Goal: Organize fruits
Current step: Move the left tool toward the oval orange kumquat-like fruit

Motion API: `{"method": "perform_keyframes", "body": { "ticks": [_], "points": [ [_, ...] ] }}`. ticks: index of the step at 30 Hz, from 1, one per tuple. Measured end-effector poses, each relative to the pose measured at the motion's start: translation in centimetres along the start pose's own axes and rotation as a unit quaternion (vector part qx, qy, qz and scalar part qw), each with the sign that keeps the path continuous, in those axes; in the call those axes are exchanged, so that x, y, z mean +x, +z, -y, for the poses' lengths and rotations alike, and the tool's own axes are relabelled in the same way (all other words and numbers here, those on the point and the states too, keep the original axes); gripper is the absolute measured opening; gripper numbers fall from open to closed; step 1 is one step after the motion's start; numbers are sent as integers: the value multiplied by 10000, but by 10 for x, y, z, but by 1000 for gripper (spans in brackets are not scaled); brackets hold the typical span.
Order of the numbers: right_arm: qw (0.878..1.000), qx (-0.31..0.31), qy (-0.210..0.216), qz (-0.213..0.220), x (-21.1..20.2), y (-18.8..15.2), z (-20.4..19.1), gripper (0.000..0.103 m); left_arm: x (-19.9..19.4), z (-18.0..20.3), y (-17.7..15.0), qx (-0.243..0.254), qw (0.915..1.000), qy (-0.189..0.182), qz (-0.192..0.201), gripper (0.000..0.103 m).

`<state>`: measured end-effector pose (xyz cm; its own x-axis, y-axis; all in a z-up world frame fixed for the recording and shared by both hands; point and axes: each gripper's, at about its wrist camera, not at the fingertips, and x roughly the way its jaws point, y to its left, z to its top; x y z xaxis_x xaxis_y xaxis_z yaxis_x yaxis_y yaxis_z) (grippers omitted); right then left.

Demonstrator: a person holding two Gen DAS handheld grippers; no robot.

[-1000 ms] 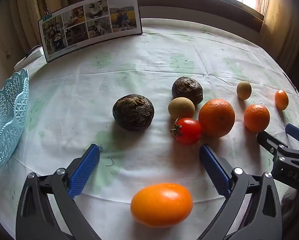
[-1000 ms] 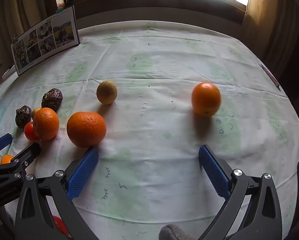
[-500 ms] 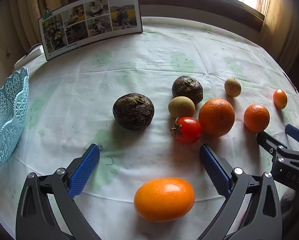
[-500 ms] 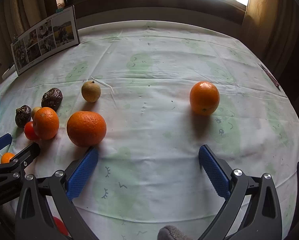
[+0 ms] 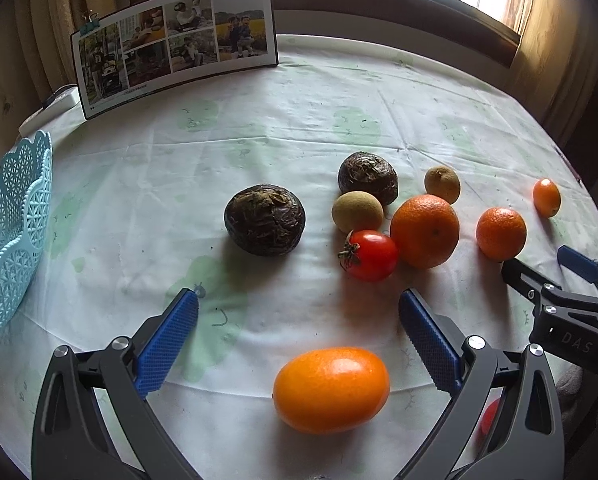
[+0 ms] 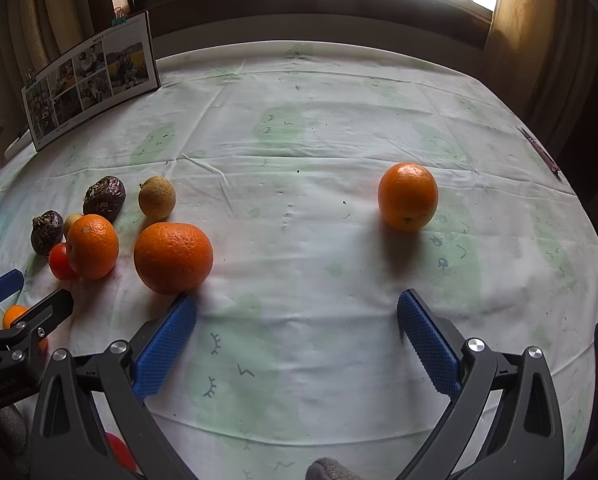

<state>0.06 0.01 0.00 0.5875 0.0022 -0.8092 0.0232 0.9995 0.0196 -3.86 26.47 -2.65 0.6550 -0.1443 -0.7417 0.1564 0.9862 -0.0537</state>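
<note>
Bare white tablecloth [image 6: 299, 208] is lying between the clustered fruit and the lone round orange [image 6: 408, 196]. Both blue-padded tongs, left gripper [image 5: 299, 320] and right gripper [image 6: 297, 320], are hovering low, spread apart and empty.

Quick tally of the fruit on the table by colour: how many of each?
Orange fruit: 4
Dark brown fruit: 2
Tan fruit: 2
Red tomato: 1
Total: 9, not counting a mostly hidden red thing at the near edge.
</note>
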Motion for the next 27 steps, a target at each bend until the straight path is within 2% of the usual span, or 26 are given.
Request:
{"method": "perform_keyframes", "body": {
  "ticks": [27],
  "points": [
    [10000, 1, 54, 7, -2, -4, 3, 98, -4, -3, 2, -145, 9997, -161, 89, 101]
  ]
}}
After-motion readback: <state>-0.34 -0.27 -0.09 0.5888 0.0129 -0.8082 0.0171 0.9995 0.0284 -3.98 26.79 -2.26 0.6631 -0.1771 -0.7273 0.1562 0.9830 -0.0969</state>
